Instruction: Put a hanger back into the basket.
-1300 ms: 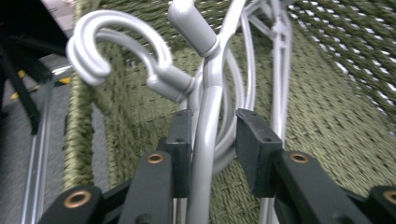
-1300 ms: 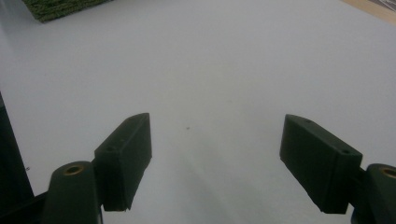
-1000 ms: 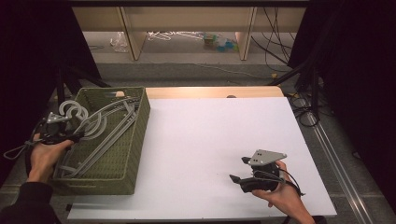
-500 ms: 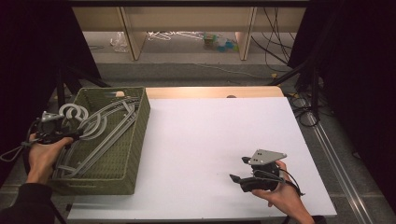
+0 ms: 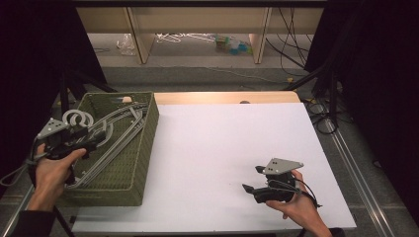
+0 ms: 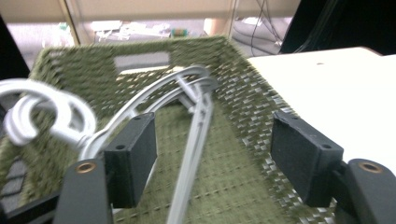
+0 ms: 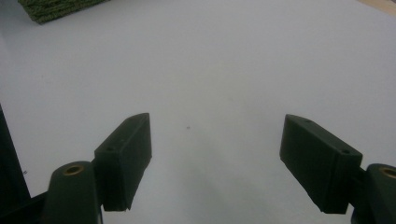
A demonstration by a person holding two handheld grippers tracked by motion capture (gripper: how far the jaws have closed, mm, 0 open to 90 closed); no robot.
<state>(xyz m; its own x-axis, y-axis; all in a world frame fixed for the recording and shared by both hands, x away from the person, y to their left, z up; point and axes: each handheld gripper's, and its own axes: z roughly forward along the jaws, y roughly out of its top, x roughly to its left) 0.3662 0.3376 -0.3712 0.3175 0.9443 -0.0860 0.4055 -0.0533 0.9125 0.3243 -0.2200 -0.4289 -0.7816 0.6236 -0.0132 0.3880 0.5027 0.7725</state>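
Left gripper (image 6: 212, 161): jaws wide apart, just been opening, pads pressing on nothing; grey hangers (image 6: 187, 140) lie below and between them in the green basket (image 6: 243, 100). In the high view the left gripper (image 5: 81, 143) hangs over the basket's left rim, hanger hooks (image 5: 78, 118) just beyond it, basket (image 5: 143, 148) at the table's left edge. Right gripper (image 7: 217, 158): jaws wide, nothing between, over the bare white table (image 7: 224, 60). High view puts it (image 5: 252, 185) near-right, well apart from the basket.
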